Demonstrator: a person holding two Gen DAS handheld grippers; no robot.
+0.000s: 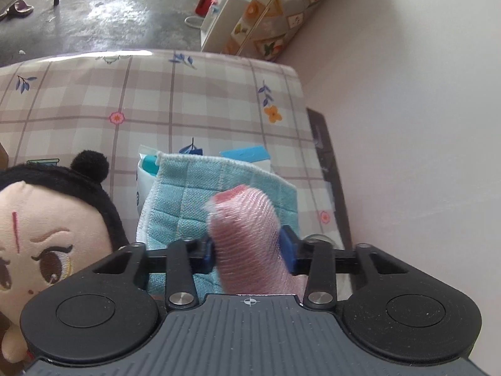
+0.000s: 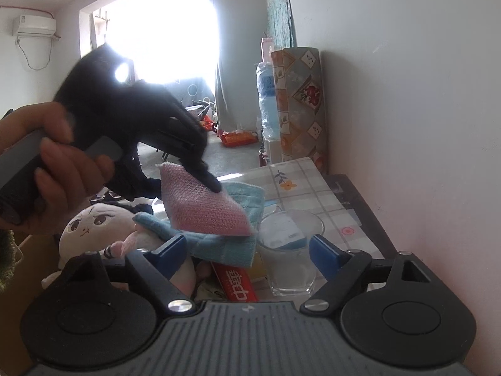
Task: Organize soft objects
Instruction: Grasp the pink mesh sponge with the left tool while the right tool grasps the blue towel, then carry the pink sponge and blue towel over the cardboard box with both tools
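My left gripper (image 1: 249, 252) is shut on a pink mesh sponge (image 1: 247, 219), whose free end sticks out past the blue pads. In the right wrist view the left gripper (image 2: 213, 185), held by a hand (image 2: 62, 175), pinches the pink sponge (image 2: 206, 210) just above a light blue cloth (image 2: 225, 247). The blue cloth (image 1: 181, 200) lies under the sponge on the table. A plush doll (image 1: 37, 238) with black hair lies to the left; the doll (image 2: 90, 222) shows in the right view too. My right gripper (image 2: 249, 252) stands open, with nothing gripped.
A clear glass (image 2: 291, 260) stands close in front of the right finger. A red box (image 2: 238, 285) lies under the cloth. The checked tablecloth (image 1: 156, 100) meets a wall on the right. A white packet (image 1: 145, 172) and a blue box (image 1: 247, 155) lie behind the cloth.
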